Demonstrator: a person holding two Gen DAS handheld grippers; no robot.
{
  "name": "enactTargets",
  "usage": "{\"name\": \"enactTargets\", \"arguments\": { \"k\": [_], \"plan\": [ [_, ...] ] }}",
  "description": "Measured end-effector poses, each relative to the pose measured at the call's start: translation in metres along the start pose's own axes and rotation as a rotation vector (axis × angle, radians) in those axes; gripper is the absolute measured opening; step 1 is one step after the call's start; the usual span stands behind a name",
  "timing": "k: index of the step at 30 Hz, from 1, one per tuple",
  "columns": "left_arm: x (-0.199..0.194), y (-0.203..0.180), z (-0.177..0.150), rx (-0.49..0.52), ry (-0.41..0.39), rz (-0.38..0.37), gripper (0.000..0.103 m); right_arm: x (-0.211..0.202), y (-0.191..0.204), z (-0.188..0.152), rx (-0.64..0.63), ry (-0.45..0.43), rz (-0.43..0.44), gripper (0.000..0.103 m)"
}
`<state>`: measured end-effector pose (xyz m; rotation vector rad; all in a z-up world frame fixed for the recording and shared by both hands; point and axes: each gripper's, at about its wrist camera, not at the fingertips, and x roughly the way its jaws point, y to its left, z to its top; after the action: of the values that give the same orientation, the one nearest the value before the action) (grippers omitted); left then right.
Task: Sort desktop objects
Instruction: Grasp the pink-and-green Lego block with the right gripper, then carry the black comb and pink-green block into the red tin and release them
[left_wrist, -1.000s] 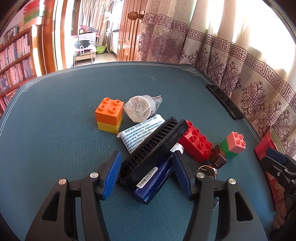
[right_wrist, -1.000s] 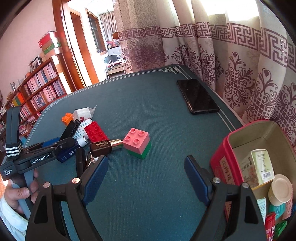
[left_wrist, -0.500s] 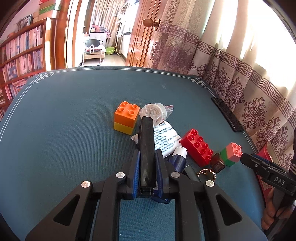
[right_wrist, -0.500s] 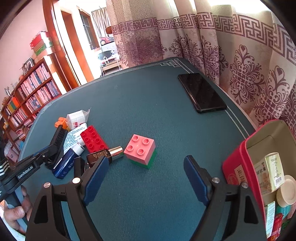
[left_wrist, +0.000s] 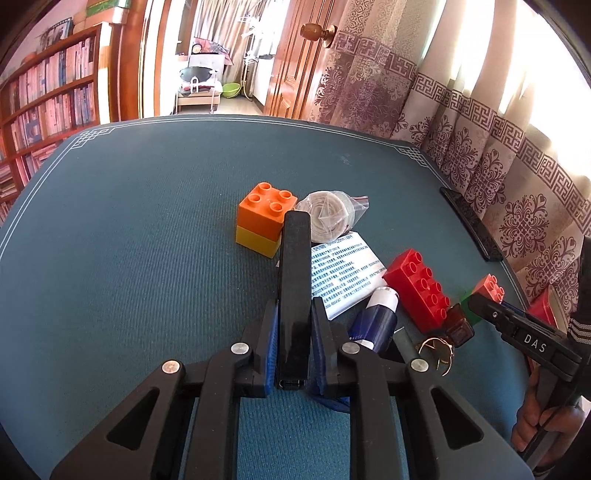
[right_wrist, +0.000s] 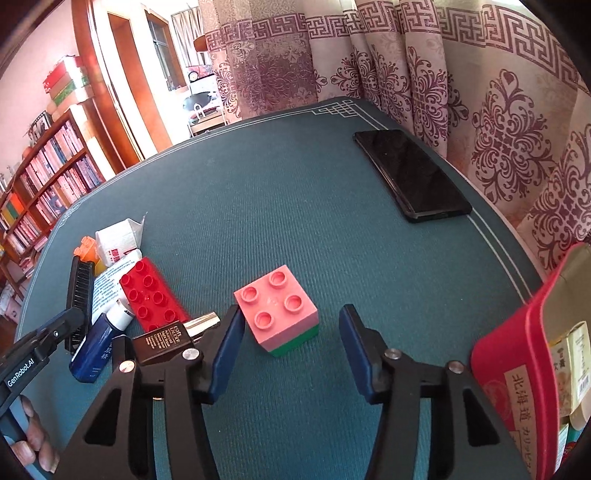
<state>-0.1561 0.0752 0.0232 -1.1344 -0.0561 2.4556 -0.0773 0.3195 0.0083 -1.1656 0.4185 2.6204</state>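
Red box (right_wrist: 517, 354) holds cartons; left jaws pinch black comb (left_wrist: 294, 280); right jaws closing around pink block (right_wrist: 277, 306).

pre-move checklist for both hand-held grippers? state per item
1. Left hand-held gripper clamped on black comb: ok.
2. Comb lifted clear of the blue tube: cannot tell.
3. Pink-and-green block between the fingers of the right hand-held gripper: ok.
4. Right pads pressing the block: not ok, jaws closing, gaps on both sides.
5. Brown bottle clear of the right gripper's near finger: not ok, it sits close beside it.
6. Red box open for drop-off: ok.
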Motion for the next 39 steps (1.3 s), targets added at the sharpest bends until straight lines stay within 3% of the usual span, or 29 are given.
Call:
{"name": "enactTargets", "arguments": {
  "k": [8,10,12,19,27,39],
  "plan": [
    [0.003,0.002,-0.002,-0.013,-0.004,-0.004,0.019,0.008,0.005,-0.001,-0.040,-0.029,-0.012,0.057],
    [-0.003,-0.001,-0.003,-0.002,-0.025,-0.005,0.018,0.006,0.006,-0.003,-0.060,-0.040,-0.028,0.042],
    [-0.009,-0.005,-0.003,0.013,-0.042,-0.003,0.017,0.003,0.005,-0.005,-0.059,-0.036,-0.012,0.039],
    [-0.019,-0.019,-0.008,0.062,-0.067,0.006,0.017,-0.022,0.001,-0.017,-0.058,-0.060,0.010,0.039],
    [-0.052,-0.015,-0.014,-0.010,-0.120,-0.039,0.017,-0.066,-0.005,-0.036,-0.051,-0.120,0.045,0.039],
    [-0.082,-0.045,-0.069,-0.028,-0.109,-0.042,0.017,-0.121,-0.035,-0.058,-0.003,-0.160,0.059,0.039]
  ]
}}
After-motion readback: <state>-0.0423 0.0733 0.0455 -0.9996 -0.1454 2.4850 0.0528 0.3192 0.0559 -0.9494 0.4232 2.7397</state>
